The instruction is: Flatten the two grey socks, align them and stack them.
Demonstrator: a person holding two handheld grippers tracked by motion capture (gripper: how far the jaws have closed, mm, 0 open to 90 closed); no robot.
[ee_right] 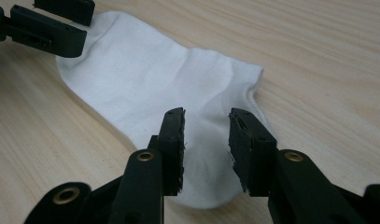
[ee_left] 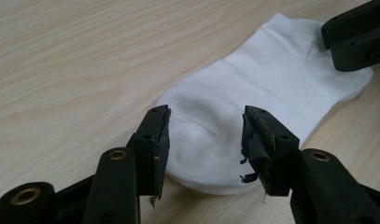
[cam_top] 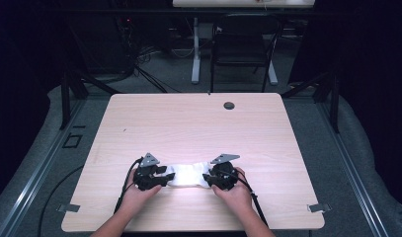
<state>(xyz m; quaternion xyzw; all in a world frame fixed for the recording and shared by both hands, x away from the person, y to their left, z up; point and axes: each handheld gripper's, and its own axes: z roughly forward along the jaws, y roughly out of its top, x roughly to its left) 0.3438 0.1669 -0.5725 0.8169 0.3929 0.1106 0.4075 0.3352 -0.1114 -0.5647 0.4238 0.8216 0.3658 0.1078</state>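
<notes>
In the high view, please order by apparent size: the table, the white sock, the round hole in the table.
1. table
2. white sock
3. round hole, which lies farther from the camera but looks clearly smallest.

White ankle sock (cam_top: pixel 188 175), flat and lengthwise across the near table (cam_top: pixel 198 123) edge.

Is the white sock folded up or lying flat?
Flat: the sock lies spread out on the table, no fold showing.

A pale, wood-grained rectangular table (cam_top: pixel 188 123) has a small round dark grommet (cam_top: pixel 229 105) near its far edge. Beyond it stand a black chair (cam_top: pixel 240 49) and a white desk leg (cam_top: pixel 195 52) on grey floor (cam_top: pixel 307 118).
</notes>
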